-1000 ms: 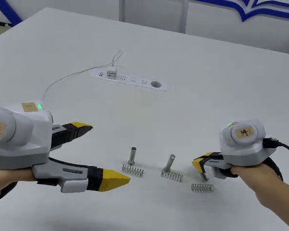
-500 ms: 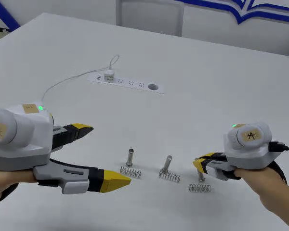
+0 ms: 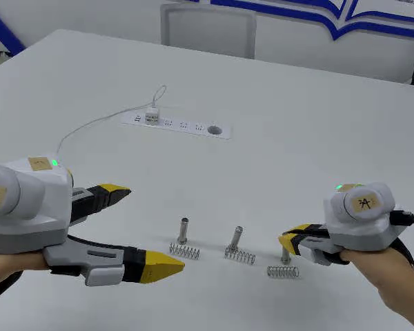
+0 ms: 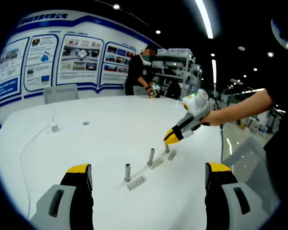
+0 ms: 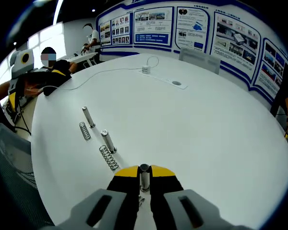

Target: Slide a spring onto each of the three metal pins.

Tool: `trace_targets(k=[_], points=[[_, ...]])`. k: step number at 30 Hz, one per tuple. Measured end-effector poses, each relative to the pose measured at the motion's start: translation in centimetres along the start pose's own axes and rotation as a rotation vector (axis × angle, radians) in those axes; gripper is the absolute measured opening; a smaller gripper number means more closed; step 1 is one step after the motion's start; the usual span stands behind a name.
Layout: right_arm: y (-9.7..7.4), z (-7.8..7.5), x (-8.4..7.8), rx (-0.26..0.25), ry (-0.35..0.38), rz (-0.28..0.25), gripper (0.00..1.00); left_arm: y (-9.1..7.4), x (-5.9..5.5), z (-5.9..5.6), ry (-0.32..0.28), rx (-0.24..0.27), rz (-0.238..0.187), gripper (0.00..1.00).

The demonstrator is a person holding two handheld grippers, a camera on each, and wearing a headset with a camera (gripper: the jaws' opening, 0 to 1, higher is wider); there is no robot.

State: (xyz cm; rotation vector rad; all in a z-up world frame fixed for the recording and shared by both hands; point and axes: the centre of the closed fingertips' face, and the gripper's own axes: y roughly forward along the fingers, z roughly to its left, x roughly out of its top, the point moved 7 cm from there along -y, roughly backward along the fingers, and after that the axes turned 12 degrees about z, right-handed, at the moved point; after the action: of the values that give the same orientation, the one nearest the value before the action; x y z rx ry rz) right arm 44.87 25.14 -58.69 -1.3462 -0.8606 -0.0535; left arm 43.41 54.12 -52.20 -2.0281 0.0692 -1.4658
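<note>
Pinching the right pin (image 5: 144,178) near its top between yellow tips, the right gripper (image 5: 144,171) is closed down narrow on it, and the pin stands upright on the white table (image 5: 221,124). In the head view this gripper (image 3: 288,241) sits at the four o'clock of the picture, held in a hand (image 3: 386,265), and the right pin (image 3: 285,256) shows just under its tips. The right spring (image 3: 283,272) lies flat on the table at the pin's six o'clock, just beside its foot.

At nine o'clock from there stands the middle pin (image 3: 236,238), with the middle spring (image 3: 239,256) lying close at its six o'clock. Further toward nine o'clock is the left pin (image 3: 183,229), with the left spring (image 3: 184,251) lying the same way before it. All three pins are bare and all three springs are on their sides.

The left gripper (image 3: 152,226) hangs at the picture's eight o'clock with its jaws spread wide, holding nothing, its tips near the left pin but apart from it. In its own view the row of pins and springs runs away from it toward one o'clock, ending at the right gripper (image 4: 175,136).

Far off at twelve o'clock from the pins lies a power strip (image 3: 176,125) with a white plug (image 3: 152,116) and a thin cable (image 3: 90,124) trailing toward eight o'clock. A chair (image 3: 207,31) stands beyond the table's far edge.
</note>
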Motion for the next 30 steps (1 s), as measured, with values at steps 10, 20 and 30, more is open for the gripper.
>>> trace_targets(k=[10, 20, 30], points=[[-0.2, 0.1, -0.5, 0.051, 0.037, -0.119, 0.07, -0.3, 0.0, -0.4, 0.003, 0.004, 0.001, 1.0], [-0.2, 0.1, -1.7, 0.053, 0.114, -0.184, 0.08, -1.1, 0.0, -0.3, 0.003, 0.018, -0.003, 1.0], [-0.4, 0.3, -1.3, 0.043, 0.103, -0.177, 0.09, -0.6, -0.1, -1.1, 0.028, -0.005, 0.014, 1.0]])
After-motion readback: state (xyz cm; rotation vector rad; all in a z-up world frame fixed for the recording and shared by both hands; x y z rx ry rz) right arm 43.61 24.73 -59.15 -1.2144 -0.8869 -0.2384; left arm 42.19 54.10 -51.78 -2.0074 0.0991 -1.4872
